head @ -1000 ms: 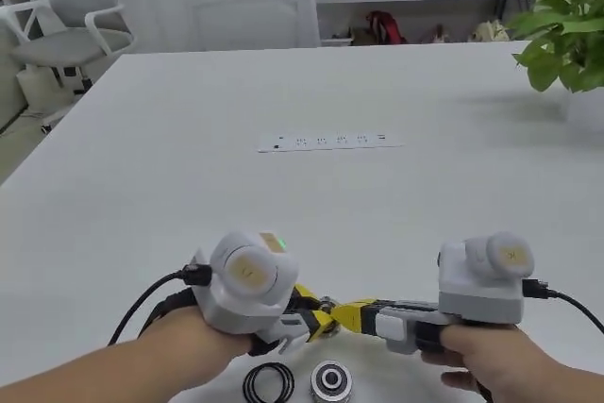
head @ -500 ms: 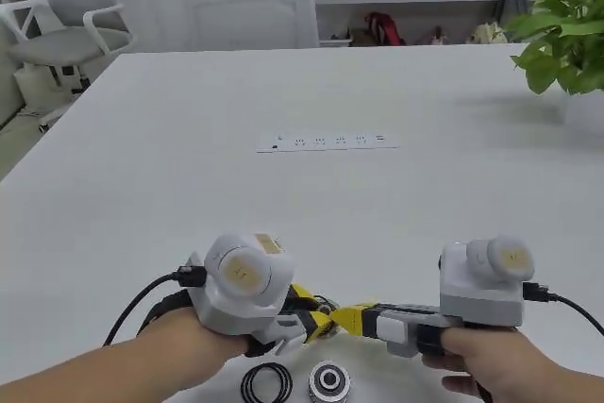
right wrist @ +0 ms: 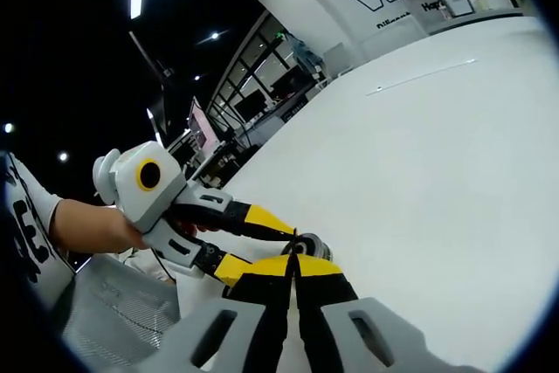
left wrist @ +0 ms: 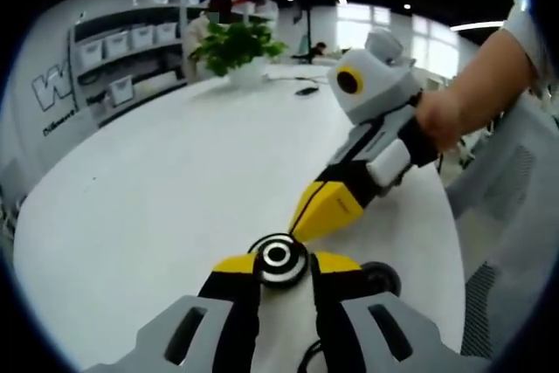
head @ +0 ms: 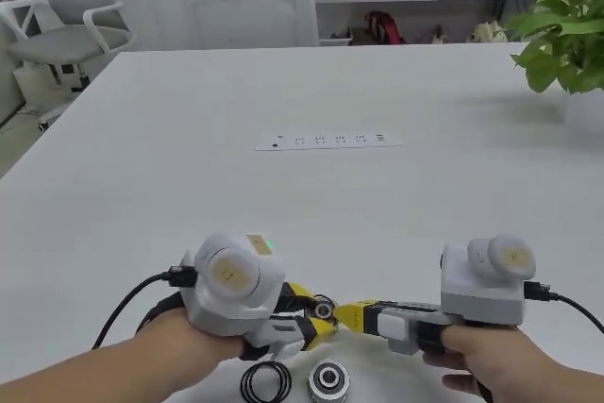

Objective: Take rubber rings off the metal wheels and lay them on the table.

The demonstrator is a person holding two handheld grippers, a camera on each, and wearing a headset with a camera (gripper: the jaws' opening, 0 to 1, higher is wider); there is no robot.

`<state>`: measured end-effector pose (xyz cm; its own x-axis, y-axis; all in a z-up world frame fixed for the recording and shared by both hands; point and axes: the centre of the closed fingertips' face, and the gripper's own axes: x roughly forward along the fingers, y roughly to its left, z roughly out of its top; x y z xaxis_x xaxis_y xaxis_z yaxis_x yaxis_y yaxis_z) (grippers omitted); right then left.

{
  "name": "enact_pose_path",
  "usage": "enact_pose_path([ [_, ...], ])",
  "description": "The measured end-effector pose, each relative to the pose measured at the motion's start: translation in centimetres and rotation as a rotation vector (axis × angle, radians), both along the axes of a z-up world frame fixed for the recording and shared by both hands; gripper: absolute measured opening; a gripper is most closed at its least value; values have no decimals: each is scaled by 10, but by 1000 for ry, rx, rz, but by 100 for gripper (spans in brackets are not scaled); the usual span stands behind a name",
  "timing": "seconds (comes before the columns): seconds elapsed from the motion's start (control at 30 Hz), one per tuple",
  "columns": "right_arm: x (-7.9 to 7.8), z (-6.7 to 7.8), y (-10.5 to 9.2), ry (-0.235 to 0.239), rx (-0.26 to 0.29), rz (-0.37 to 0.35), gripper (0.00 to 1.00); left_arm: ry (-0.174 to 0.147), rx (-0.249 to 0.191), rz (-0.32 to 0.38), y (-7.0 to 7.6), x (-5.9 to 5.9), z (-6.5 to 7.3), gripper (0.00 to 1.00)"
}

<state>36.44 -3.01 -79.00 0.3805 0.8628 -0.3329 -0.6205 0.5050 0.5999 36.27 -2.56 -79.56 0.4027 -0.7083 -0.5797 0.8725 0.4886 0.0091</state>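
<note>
Close to the desk's [head: 189,186] near edge, loose rubber rings [head: 266,383] clipped by the bottom of the head view, overlapped, number not countable. Held wheel [head: 324,309] mostly covered there by the left gripper [head: 315,314] clamped on it; ring on its rim or bare, cannot tell. In the right gripper view, same wheel half hidden behind the right gripper [right wrist: 293,265], jaws pressed together; anything thin pinched between them too small to tell. Potted plant [head: 564,25] at the far right corner cropped by the picture's edge
</note>
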Motion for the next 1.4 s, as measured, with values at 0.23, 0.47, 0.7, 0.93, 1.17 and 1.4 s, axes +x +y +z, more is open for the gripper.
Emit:
enact_pose_path([
  [0.23,-1,2,0,-2,3,0,0,4,-27,-14,3,-8,7,34],
  [0.47,-1,5,1,-5,9,4,0,1,-46,-17,13,-15,11,38],
  [0.7,-2,7,2,-3,14,9,0,-3,-55,-6,23,-17,16,41],
  [0.93,-4,11,4,-5,26,15,0,-17,-83,4,31,-20,28,46],
  [1.17,-5,16,7,-9,41,19,0,-28,-105,20,41,-21,39,52],
  [1.4,-7,22,9,-15,52,28,0,-36,-111,32,56,-27,46,57],
])
